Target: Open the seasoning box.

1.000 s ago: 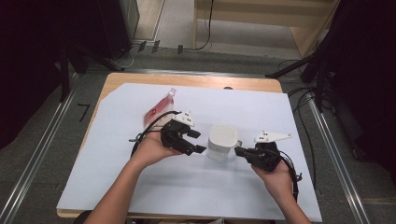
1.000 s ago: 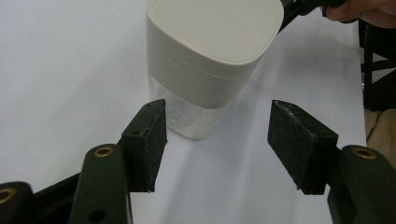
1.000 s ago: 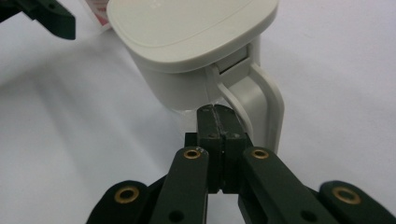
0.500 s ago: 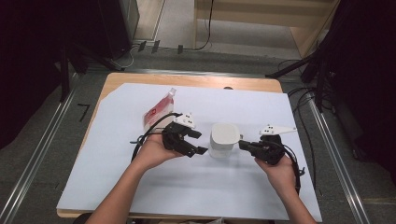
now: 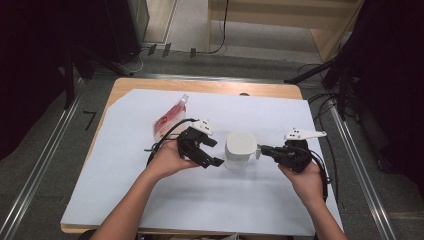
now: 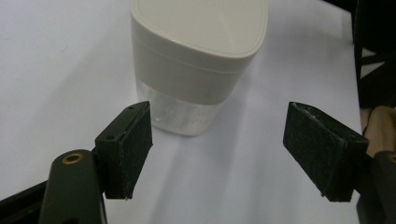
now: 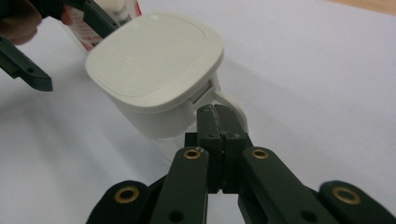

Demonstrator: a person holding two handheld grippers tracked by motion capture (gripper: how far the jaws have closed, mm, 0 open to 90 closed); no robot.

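The left gripper point(image 6: 219, 154) had its jaws spread wide with nothing between the pads, having just been opening; the white lidded container point(image 5: 239, 149) stood just beyond them, untouched. The right gripper point(image 7: 217, 122) was clamped fully shut at the container's handle point(image 7: 233, 105); whether it pinched it was unclear. Compared with a second earlier, the right hand point(image 5: 306, 177) had lifted slightly. The container sat mid-table on the white sheet point(image 5: 125, 200), the red-and-white pouch point(image 5: 167, 120) to the far left. Likely the left was releasing, leaving the right in charge.

A lidded white container point(image 5: 240, 148) with a rounded-square lid, clear lower body and small side handle is standing upright on the worktop point(image 5: 250, 200), between the two tongs: just beyond the left tongs point(image 6: 217, 149), handle facing the right tongs point(image 7: 218, 122).
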